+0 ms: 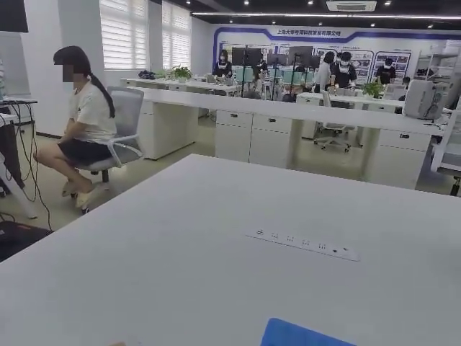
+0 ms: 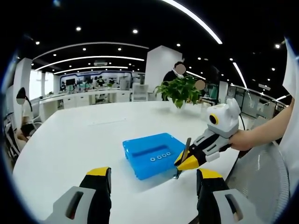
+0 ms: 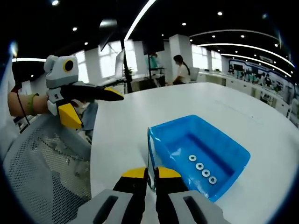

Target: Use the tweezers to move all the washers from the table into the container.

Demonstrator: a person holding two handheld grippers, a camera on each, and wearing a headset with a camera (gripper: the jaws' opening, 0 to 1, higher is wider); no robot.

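Blue container (image 2: 148,171) sits on white counter (image 2: 70,140), centre of left gripper view. 4 washers (image 2: 159,157) lie in a row on its floor. Right gripper view has same container (image 3: 226,148) centre-right, w/ the 4 washers (image 3: 202,166) running diagonally along the bottom. Head view catches just a blue corner of it (image 1: 302,335) at bottom edge, contents out of sight. Above that is counter (image 1: 180,252) w/ a flush socket strip (image 1: 302,244) right of centre, plus a seated person (image 1: 83,122) upper left.

Left hand-held gripper (image 2: 154,186): jaws wide apart at bottom of its own view. It also shows upper left in right gripper view (image 3: 100,109).

Right hand-held gripper (image 3: 151,179): jaws together, clamped on tweezers (image 3: 149,154), which run up toward container's near rim. Left gripper view gives it (image 2: 180,162) side-on, right of centre, w/ tweezers (image 2: 186,147) angled down and tips just beside container's right edge. Touching or not, can't tell. Potted plant (image 2: 180,91) stands further back on counter.
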